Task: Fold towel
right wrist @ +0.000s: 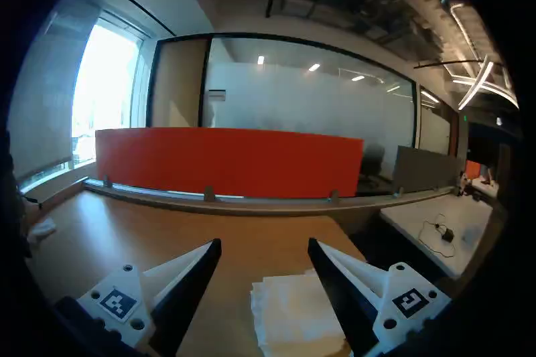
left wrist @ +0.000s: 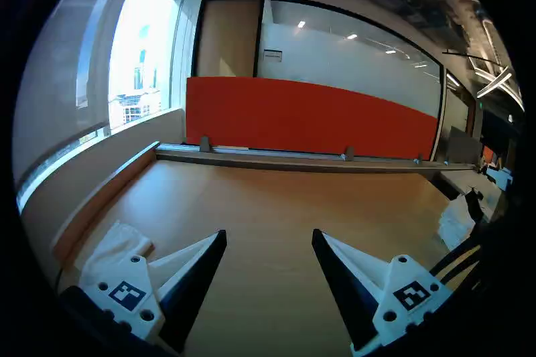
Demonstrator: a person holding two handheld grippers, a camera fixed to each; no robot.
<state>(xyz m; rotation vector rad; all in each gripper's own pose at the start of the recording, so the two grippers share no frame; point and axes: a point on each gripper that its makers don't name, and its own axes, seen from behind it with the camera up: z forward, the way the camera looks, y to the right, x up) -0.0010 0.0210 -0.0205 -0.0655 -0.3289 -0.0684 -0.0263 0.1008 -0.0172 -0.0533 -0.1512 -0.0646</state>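
Right gripper (right wrist: 264,243), spread wide, hangs over white towel (right wrist: 295,310), folded in layers.

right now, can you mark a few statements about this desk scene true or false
1. The left gripper is open, with nothing between its fingers. True.
2. The right gripper is shut on a towel. False: it is open, and the white towel stack lies unclamped on the desk in front of it.
3. The divider behind the desk is blue. False: it is orange-red.
4. A small white cloth lies on the window side of the desk. True.
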